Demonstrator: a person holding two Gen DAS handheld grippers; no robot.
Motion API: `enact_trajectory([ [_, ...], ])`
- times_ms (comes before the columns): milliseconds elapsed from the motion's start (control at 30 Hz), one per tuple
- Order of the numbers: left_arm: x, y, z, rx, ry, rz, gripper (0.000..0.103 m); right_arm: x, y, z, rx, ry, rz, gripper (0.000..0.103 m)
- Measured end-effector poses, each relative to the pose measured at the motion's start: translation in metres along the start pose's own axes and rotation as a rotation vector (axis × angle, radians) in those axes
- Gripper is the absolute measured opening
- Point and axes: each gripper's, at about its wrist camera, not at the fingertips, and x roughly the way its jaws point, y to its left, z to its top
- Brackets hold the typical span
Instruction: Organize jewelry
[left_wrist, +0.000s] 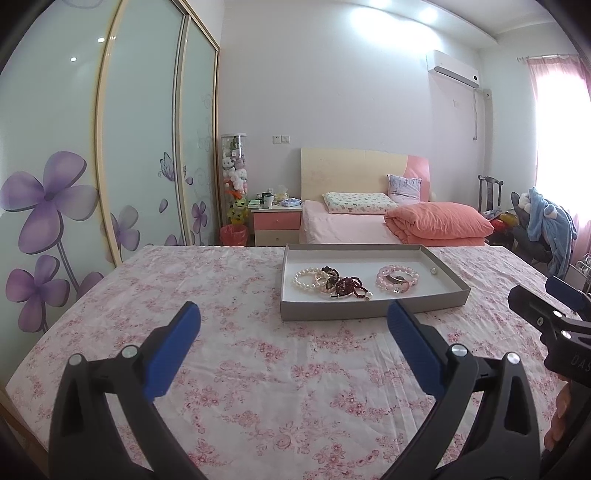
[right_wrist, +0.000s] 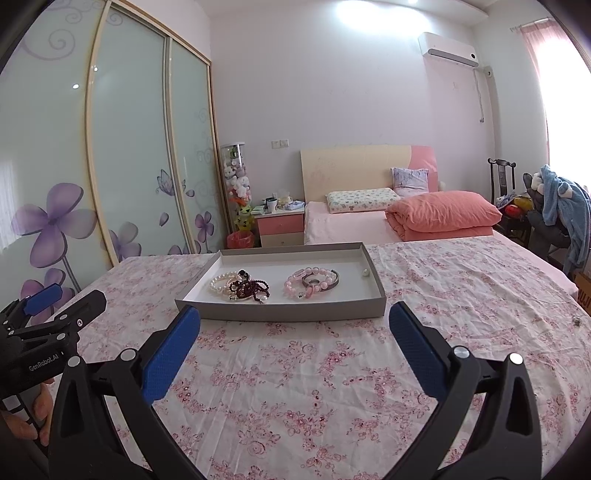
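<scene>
A shallow grey tray (left_wrist: 369, 308) (right_wrist: 280, 312) rests on a table with a pink floral cloth. Inside it lie a white pearl bracelet (left_wrist: 303, 277) (right_wrist: 220, 283), a tangle of dark red beads (left_wrist: 345, 286) (right_wrist: 249, 288), a pink bead bracelet (left_wrist: 397, 278) (right_wrist: 312, 282) and a small single bead (left_wrist: 433, 271) (right_wrist: 365, 273) near the right wall. My left gripper (left_wrist: 293, 317) hovers open in front of the tray, nothing between its blue pads. My right gripper (right_wrist: 295, 317) is likewise open and empty, short of the tray's near wall.
The floral cloth (left_wrist: 258, 369) covers the table around the tray. A tiny dark item (right_wrist: 577, 322) lies on the cloth at far right. Behind are a bed with an orange quilt (left_wrist: 439, 221), a pink nightstand (left_wrist: 276, 223), a sliding wardrobe (left_wrist: 140, 147) and a chair with clothes (left_wrist: 546, 221).
</scene>
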Motion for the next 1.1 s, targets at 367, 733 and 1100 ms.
enact_trajectory([
  [367, 0.001, -0.0033, -0.0007, 0.001, 0.006, -0.003, 0.099, -0.0002, -0.0002, 0.0004, 0.0, -0.001, 0.0, 0.101],
  [733, 0.0034, -0.0043, -0.0008, 0.0, 0.016, -0.002, 0.099, 0.0, -0.0009, 0.0007, 0.001, 0.002, 0.001, 0.101],
  [1100, 0.006, -0.0033, -0.0024, -0.002, 0.022, 0.001, 0.099, -0.0008, -0.0006, -0.0012, 0.003, 0.005, 0.0, 0.101],
])
